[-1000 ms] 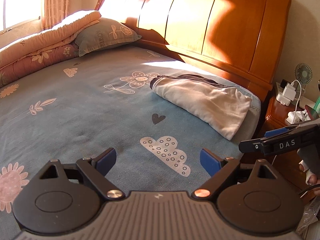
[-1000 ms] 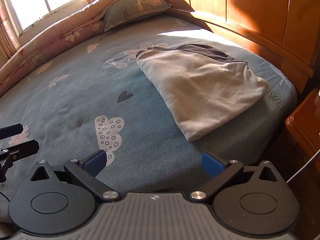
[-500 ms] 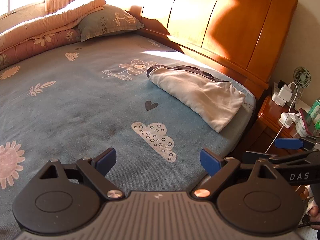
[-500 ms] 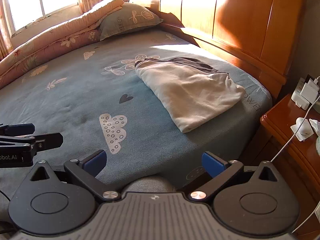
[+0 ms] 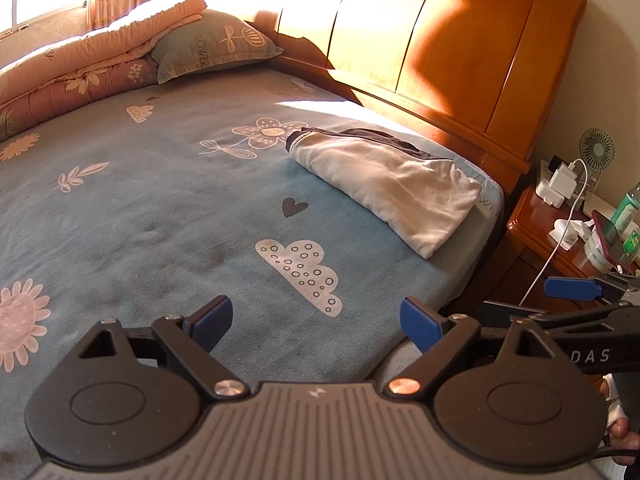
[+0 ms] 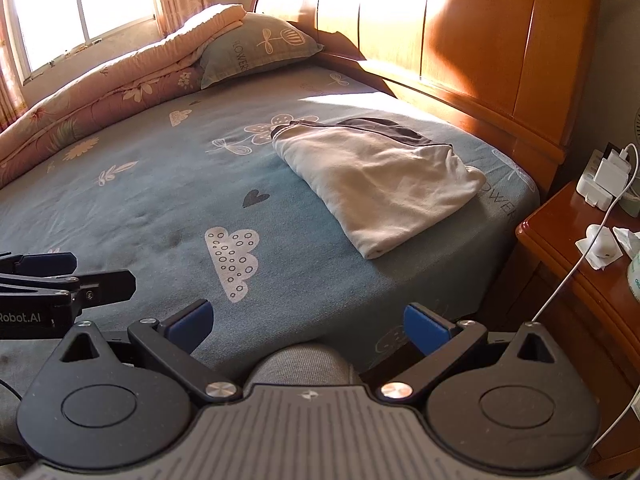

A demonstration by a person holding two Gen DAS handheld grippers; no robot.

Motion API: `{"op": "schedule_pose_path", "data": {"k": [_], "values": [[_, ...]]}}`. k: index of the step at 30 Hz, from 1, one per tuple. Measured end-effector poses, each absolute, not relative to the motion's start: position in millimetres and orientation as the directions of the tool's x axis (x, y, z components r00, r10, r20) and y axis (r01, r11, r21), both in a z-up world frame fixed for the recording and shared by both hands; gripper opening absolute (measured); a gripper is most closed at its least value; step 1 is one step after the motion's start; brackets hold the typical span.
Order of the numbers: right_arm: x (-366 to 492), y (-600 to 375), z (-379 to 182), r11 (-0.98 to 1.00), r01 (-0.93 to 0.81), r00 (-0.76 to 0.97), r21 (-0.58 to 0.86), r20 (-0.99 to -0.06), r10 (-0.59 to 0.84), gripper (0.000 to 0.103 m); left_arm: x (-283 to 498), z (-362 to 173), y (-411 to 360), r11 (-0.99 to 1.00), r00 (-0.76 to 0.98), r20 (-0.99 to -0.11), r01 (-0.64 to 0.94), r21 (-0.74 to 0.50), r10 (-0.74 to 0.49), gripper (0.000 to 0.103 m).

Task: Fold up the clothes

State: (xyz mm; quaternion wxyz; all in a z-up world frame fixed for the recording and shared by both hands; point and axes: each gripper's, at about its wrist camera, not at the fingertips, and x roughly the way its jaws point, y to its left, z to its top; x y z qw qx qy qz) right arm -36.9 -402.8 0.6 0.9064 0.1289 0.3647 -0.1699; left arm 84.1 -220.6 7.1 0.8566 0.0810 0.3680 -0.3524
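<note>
Currently the folded white garment (image 6: pixel 376 184) is seen lying on the bed (image 6: pixel 160 200), at about one o'clock from both grippers. Left gripper (image 5: pixel 316 320) and right gripper (image 6: pixel 308 320) are spread wide, nothing held. Edges should be squared before release is judged final.

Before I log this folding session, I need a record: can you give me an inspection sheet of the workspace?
Surface: bed sheet, blue, printed, lightly creased.
Job's things: folded garment, pale with dark trim, lying near the headboard.
Clutter: pillow and quilt at the far side.
Grippers: left gripper and right gripper, jaws open, empty.
Cables: white charger cable over the nightstand.
Surroundings: window, curtains, small fan.
</note>
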Motion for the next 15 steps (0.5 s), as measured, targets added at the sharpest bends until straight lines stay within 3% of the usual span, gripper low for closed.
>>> {"op": "schedule_pose_path", "data": {"k": [5, 15], "values": [[-37.1, -405.1, -1.9, 0.907, 0.405, 0.672, 0.113, -0.71, -0.211, 0.103, 84.2, 6.0, -220.9, 0.732, 0.473, -0.687, 0.669, -0.129, -0.553, 0.096], [-36.6, -407.3, -2.8, 0.905, 0.41, 0.672, 0.115, -0.709, -0.214, 0.103, 85.0, 5.1, -222.9, 0.733, 0.472, -0.689, 0.669, -0.126, -0.549, 0.096]]}}
